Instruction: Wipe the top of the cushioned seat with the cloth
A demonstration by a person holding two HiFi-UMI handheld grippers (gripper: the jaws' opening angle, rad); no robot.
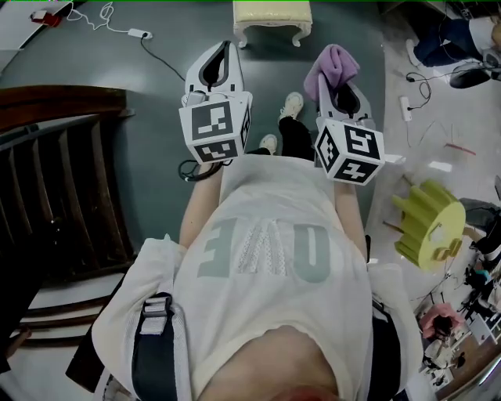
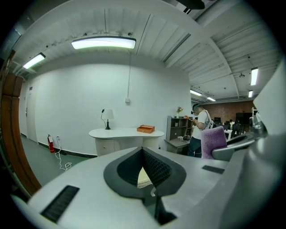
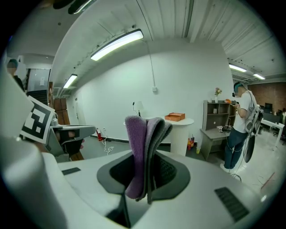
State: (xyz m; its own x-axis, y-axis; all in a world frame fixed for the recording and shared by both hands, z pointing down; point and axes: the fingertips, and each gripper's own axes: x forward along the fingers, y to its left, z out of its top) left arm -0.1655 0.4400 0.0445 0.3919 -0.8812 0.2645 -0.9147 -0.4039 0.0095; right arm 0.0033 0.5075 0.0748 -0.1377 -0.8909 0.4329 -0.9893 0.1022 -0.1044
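Observation:
The cushioned seat (image 1: 272, 14) is a cream stool with white curved legs, standing on the grey floor at the top of the head view, well ahead of both grippers. A folded purple cloth (image 1: 332, 67) (image 3: 139, 147) sticks up out of my right gripper (image 1: 338, 84) (image 3: 147, 167), whose jaws are shut on it. My left gripper (image 1: 225, 48) (image 2: 143, 152) is held level with it on the left, shut and holding nothing. A sliver of the cream seat (image 2: 144, 179) shows through the small gap behind its pads. Both grippers are held up in the air.
A dark wooden stair rail (image 1: 63, 180) runs along the left. A white cable with an adapter (image 1: 139, 34) lies on the floor at the far left. A yellow object (image 1: 429, 223) and clutter stand at the right. Farther off are a white desk (image 2: 125, 133) and a person (image 3: 243, 125).

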